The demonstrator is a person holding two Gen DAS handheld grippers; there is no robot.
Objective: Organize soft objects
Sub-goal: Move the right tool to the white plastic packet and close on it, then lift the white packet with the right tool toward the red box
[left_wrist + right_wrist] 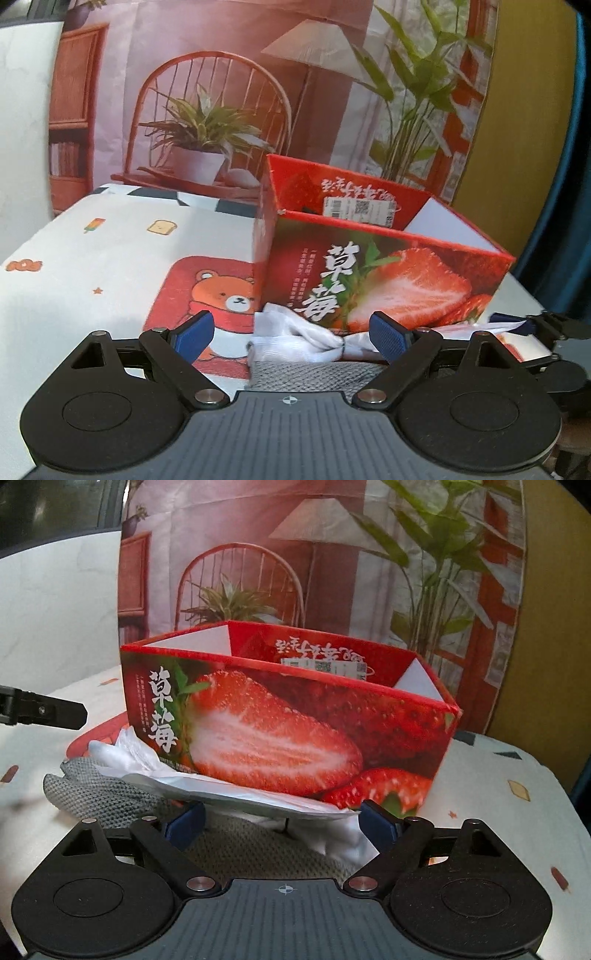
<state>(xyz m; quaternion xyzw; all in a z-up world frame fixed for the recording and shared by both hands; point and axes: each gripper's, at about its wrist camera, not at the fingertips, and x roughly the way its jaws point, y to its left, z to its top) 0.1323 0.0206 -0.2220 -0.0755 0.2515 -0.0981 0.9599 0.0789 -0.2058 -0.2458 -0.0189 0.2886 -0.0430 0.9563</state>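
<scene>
We hold our left gripper [293, 334] with jaws spread over a white cloth [295, 341] and a grey knitted cloth [306, 373], both lying on the table [92, 258] just in front of the open strawberry box [388, 280]; our right gripper [282, 825] also stands spread, gripping nothing

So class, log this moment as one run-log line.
left tongs: open | right tongs: open | white cloth, grey knit: before strawberry box, unboxed
</scene>
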